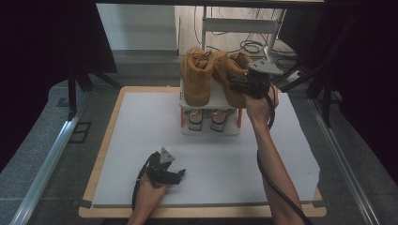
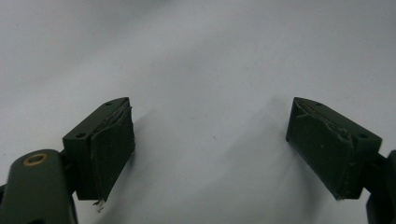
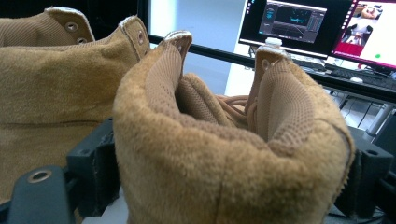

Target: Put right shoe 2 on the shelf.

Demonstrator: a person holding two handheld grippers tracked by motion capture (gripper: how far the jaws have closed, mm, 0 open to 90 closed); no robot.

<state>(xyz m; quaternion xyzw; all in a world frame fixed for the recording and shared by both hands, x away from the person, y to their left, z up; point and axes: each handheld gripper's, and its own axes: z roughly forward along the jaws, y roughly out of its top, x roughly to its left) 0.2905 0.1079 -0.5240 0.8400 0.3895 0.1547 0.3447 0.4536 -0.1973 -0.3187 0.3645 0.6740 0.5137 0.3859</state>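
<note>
Resting the left tongs (image 1: 176,174) at 7 o'clock on the bench (image 1: 141,140), spread apart over bare surface with nothing between. At 12 o'clock, leaving the right boot (image 1: 230,65) upright beside the left boot (image 1: 196,75) on the top shelf of the rack (image 1: 211,129), with the right tongs (image 1: 237,86) spread wide around its padded collar, apparently without squeeze. Looks like the release after placing; next calls for drawing the right tongs back toward 4 o'clock without snagging the collar or tipping the boot.

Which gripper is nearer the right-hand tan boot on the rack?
Right. The right gripper straddles the right-hand tan boot at its heel collar; the left gripper rests open on the grey mat, well short of the rack.
</note>
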